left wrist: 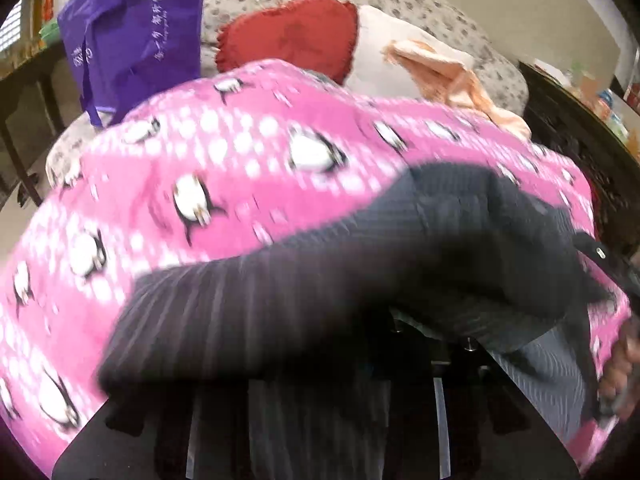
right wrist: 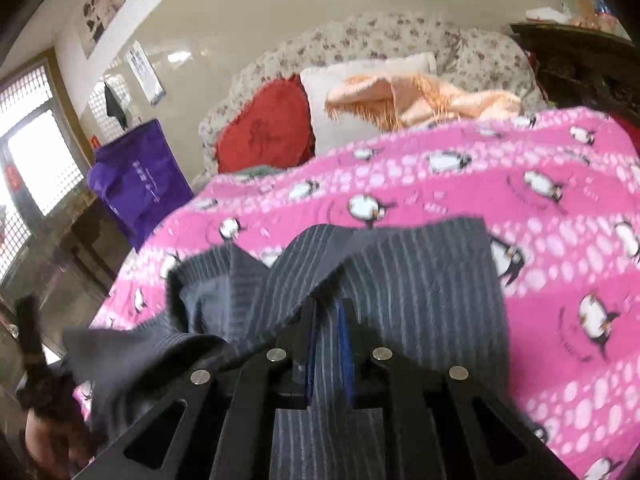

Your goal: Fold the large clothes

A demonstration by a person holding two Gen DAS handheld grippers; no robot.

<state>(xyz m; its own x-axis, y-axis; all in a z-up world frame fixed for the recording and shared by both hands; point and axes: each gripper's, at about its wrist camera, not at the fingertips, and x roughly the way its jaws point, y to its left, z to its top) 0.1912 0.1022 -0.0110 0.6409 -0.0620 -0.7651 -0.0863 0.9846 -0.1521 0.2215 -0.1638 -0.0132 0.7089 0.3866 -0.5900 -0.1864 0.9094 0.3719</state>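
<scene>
White lettering is showing on the purple tote bag (left wrist: 136, 36) (right wrist: 140, 180), too blurred to make out. A wall poster (right wrist: 103, 8) and calendar sheet (right wrist: 145, 72) are hanging there, nothing legible on them.

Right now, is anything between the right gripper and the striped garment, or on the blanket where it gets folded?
Nothing visible. The right gripper is already shut on the dark pinstriped garment, cloth pinched between its fingers. The pink penguin blanket around it shows no other items; the peach fringed throw lies behind.
</scene>
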